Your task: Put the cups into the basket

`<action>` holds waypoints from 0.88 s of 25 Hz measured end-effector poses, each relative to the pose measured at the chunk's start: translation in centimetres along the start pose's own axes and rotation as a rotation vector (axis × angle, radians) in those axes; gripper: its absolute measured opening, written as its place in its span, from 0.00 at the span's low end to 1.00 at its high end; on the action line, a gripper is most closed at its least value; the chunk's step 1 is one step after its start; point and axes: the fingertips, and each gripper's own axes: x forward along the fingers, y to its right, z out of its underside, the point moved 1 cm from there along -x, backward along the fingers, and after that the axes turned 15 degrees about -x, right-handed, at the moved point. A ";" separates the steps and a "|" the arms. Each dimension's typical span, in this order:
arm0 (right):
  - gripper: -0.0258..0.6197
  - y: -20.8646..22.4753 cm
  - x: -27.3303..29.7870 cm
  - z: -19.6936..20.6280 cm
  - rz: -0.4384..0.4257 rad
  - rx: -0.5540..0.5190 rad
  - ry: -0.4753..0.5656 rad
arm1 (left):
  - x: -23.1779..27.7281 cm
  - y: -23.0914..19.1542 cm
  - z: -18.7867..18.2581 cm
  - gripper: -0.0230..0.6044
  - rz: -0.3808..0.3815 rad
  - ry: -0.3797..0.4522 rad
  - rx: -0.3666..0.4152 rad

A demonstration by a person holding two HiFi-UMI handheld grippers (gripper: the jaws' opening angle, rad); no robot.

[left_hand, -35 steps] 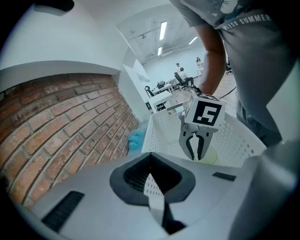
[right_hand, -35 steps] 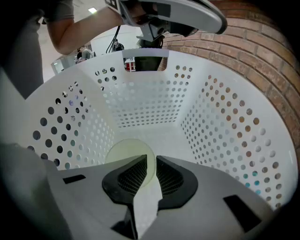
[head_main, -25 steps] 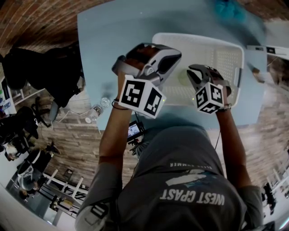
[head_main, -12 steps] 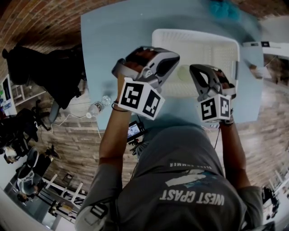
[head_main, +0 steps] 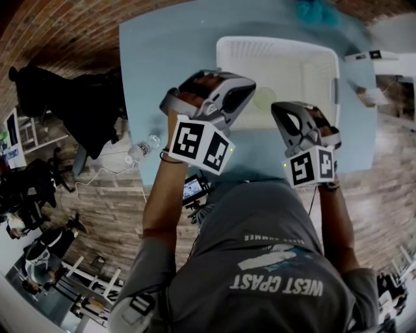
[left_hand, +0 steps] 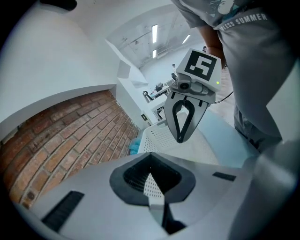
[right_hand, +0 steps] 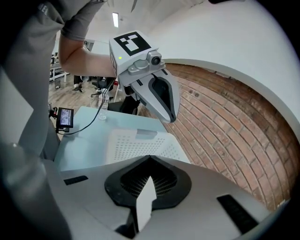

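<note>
A white perforated basket (head_main: 279, 43) stands on the blue table (head_main: 169, 39); it also shows in the left gripper view (left_hand: 157, 138) and the right gripper view (right_hand: 140, 145). One pale green cup (head_main: 264, 97) lies inside it by the near wall. My left gripper (head_main: 244, 84) hovers at the basket's near left corner, shut and holding nothing. My right gripper (head_main: 281, 112) hangs over the near wall, just right of the cup, also shut and holding nothing. Each gripper view shows the other gripper with its tips together: the right one (left_hand: 181, 138) and the left one (right_hand: 171, 117).
A teal object (head_main: 317, 12) lies at the table's far edge beyond the basket. On the floor to the left are a water bottle (head_main: 140, 151) and a cable; a small lit screen (head_main: 193, 188) sits under the table edge. A brick wall borders the far side.
My right gripper has drawn back from the basket toward the near table edge. The left gripper has barely moved. The cup lies still in the basket.
</note>
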 end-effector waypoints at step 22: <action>0.06 -5.2 -8.1 -3.7 0.062 -0.016 0.006 | -5.2 5.5 -2.7 0.04 -0.040 0.004 0.061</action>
